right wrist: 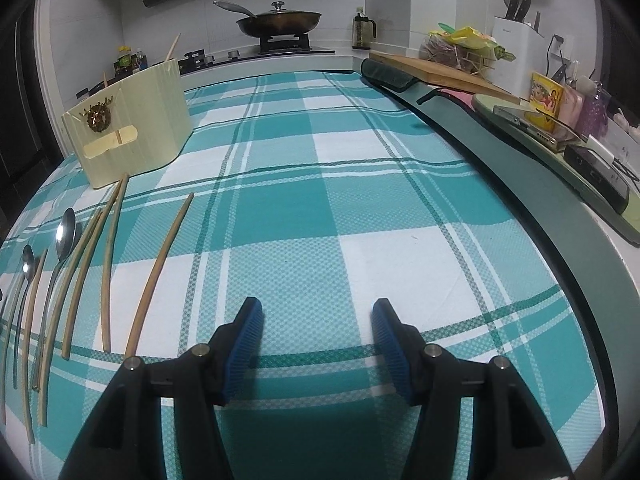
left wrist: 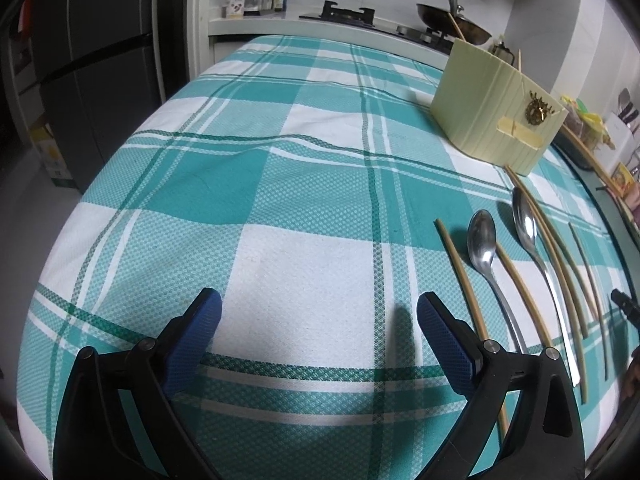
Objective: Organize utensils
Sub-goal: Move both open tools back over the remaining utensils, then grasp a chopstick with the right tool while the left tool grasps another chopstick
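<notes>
Two metal spoons (left wrist: pixel 484 246) (left wrist: pixel 528 228) and several bamboo chopsticks (left wrist: pixel 460 272) lie side by side on the teal plaid tablecloth (left wrist: pixel 280 200), right of my left gripper (left wrist: pixel 319 310), which is open and empty. A pale green utensil holder (left wrist: pixel 496 104) stands beyond them with chopsticks sticking out of it. In the right wrist view the same chopsticks (right wrist: pixel 158 272), spoons (right wrist: pixel 64 236) and holder (right wrist: pixel 128 124) lie to the left of my right gripper (right wrist: pixel 317 316), which is open and empty above the cloth.
A stove with a lidded wok (right wrist: pixel 280 20) stands behind the table. A counter to the right holds a cutting board (right wrist: pixel 436 70), a knife block (right wrist: pixel 516 40), a phone (right wrist: pixel 532 124) and packets. A dark fridge (left wrist: pixel 100 60) stands at the left.
</notes>
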